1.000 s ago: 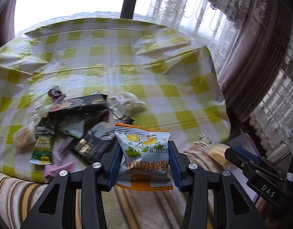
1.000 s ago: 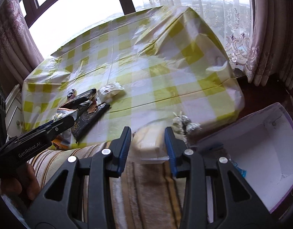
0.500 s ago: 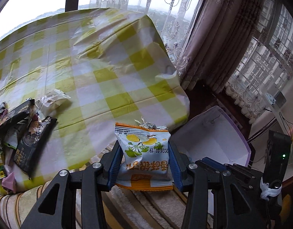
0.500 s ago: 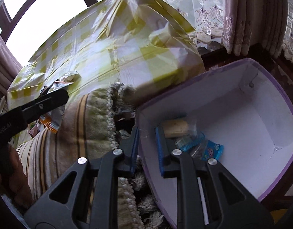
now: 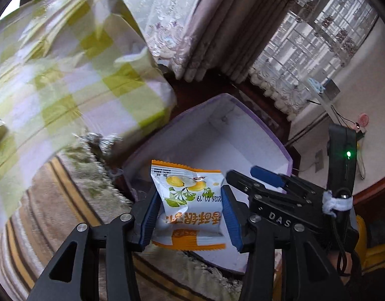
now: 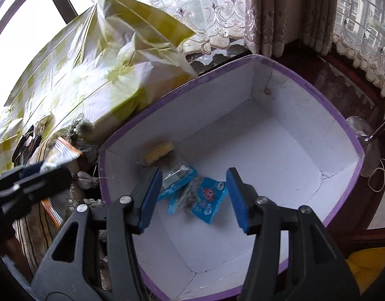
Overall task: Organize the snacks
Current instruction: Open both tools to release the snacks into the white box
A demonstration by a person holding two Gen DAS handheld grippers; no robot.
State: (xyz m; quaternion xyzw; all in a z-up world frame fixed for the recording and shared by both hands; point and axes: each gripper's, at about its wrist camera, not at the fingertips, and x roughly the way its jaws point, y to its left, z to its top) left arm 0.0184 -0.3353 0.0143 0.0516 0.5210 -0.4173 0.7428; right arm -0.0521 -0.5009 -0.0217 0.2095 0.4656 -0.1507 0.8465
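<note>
Tabletop [image 5: 67,70] and fringed striped cushion [image 5: 54,200] smeared by motion blur in left wrist view; check pattern soft. Box [image 5: 217,130] near wall and floor hidden behind snack packet [image 5: 189,205] and right claw [image 5: 267,183]. Packet print small, upside down, barely legible. In right wrist view, left claw [image 6: 29,180] blurred, cut by left edge; packet only orange corner showing. Snacks on tabletop [image 6: 24,140] too small to tell. Clear-wrapped item [image 6: 174,173] in box part hidden behind claw finger [image 6: 149,198].
</note>
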